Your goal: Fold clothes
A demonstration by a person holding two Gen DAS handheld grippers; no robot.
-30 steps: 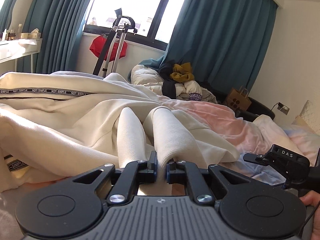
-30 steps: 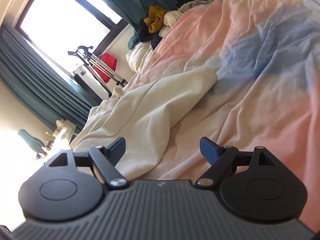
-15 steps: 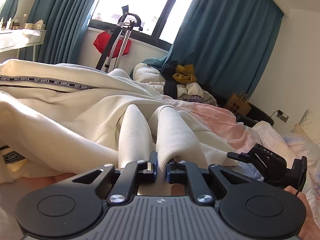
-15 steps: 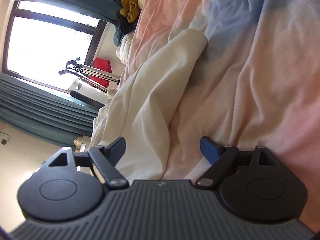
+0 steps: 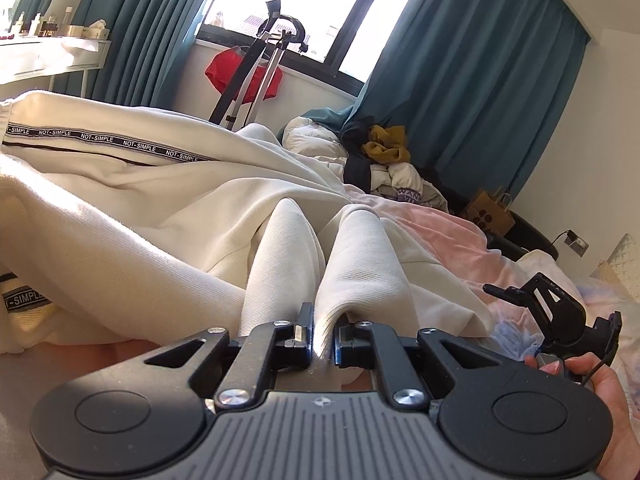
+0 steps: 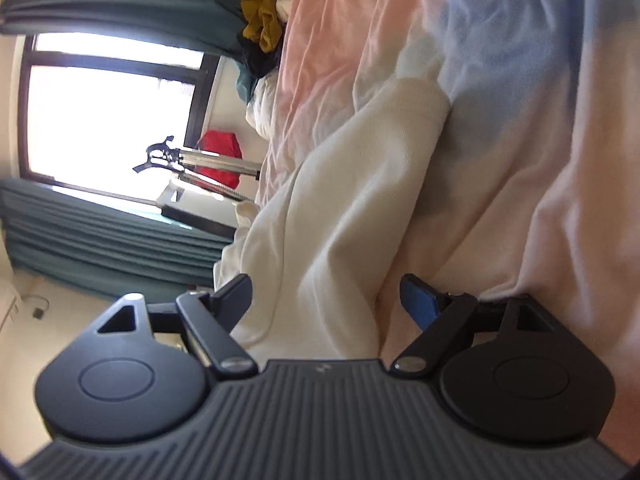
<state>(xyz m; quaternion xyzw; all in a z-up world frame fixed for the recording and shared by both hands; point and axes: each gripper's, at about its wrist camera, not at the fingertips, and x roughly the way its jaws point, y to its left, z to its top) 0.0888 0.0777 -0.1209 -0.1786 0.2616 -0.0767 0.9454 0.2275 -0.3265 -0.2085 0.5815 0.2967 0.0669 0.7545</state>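
left wrist view: left gripper (image 5: 322, 338) clamped on cream garment (image 5: 168, 216); right gripper (image 6: 326, 300) wide apart, straddling its lengthwise fold.

Left gripper (image 5: 323, 338): black linkage arms, silver pivot screws, two round black discs, grey ribbed housing with a small centre emblem. Right gripper (image 6: 326, 294): identical build, blue pads on its fingers (image 6: 418, 300). A thin black cable runs beside the bare hand (image 5: 612, 392).
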